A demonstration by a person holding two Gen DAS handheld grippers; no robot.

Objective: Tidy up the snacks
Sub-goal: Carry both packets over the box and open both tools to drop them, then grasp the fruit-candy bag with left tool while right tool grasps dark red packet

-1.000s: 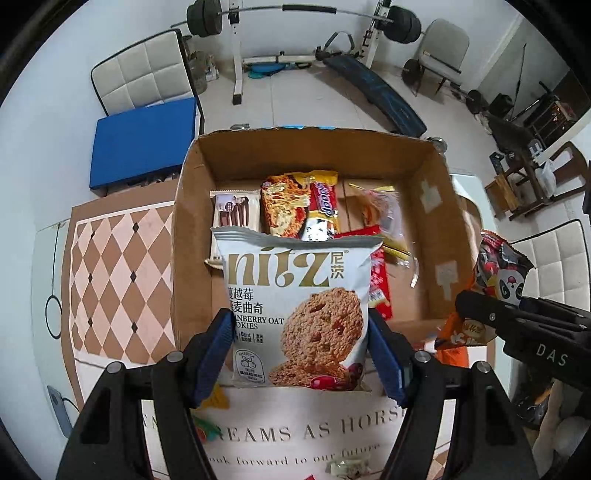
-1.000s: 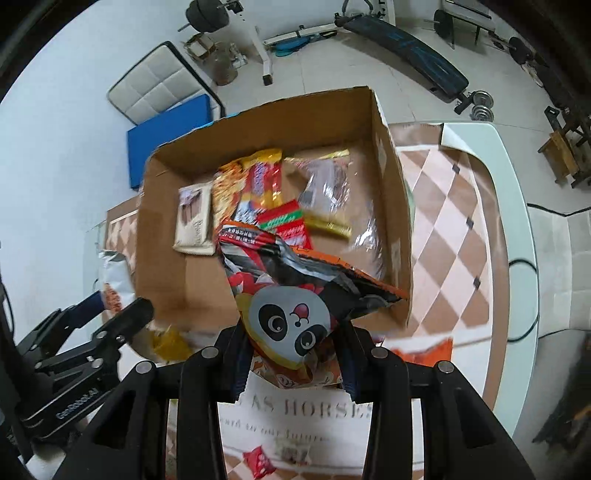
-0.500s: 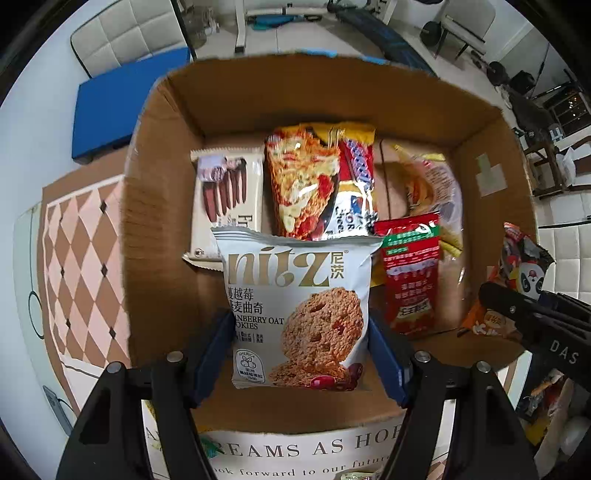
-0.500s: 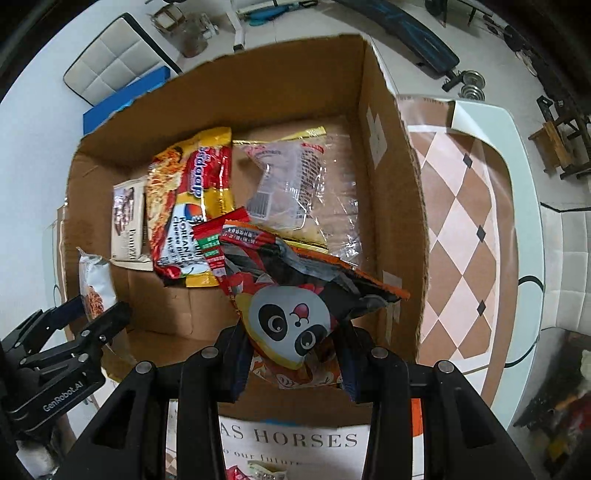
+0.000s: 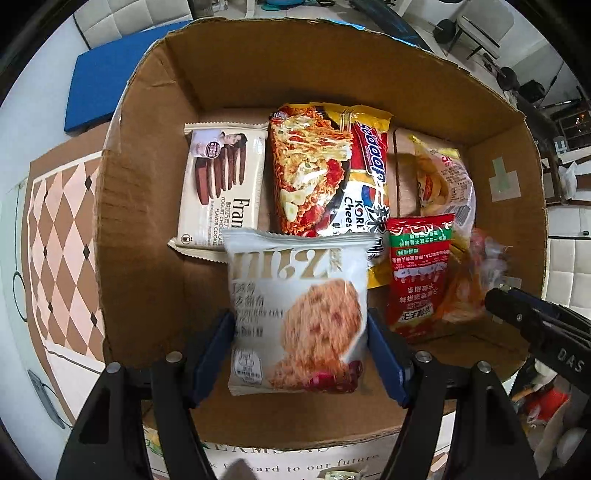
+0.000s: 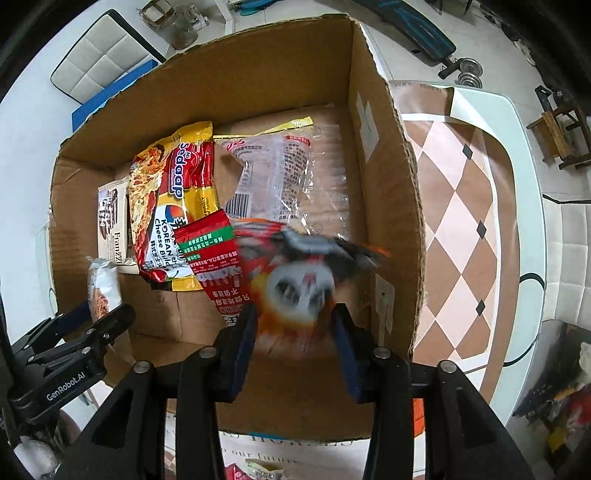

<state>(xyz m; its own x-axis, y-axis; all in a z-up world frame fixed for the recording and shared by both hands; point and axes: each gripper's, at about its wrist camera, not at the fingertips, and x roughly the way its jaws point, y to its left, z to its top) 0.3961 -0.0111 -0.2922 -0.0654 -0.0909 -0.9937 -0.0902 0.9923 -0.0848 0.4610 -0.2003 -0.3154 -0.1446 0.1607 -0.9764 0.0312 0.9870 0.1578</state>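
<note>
The glossy grey cookie pouch (image 5: 297,314) stood with its long axis pointing away from the left gripper (image 5: 299,350), low inside the corrugated cardboard box (image 5: 332,74), blurred between blue pads that had just spread and no longer pinched it. The crinkly panda bag (image 6: 295,284) was smeared between the right gripper (image 6: 293,339), whose jaws had just widened. Both grippers sat deeper in the box than a second earlier.

place: home room used as a gym | signs: bench (image 6: 421,31) and dumbbell (image 6: 467,72) on tiled floor beyond box (image 6: 388,184) | padded chair (image 6: 99,55) behind box | diamond-pattern table (image 6: 461,206) under box
</note>
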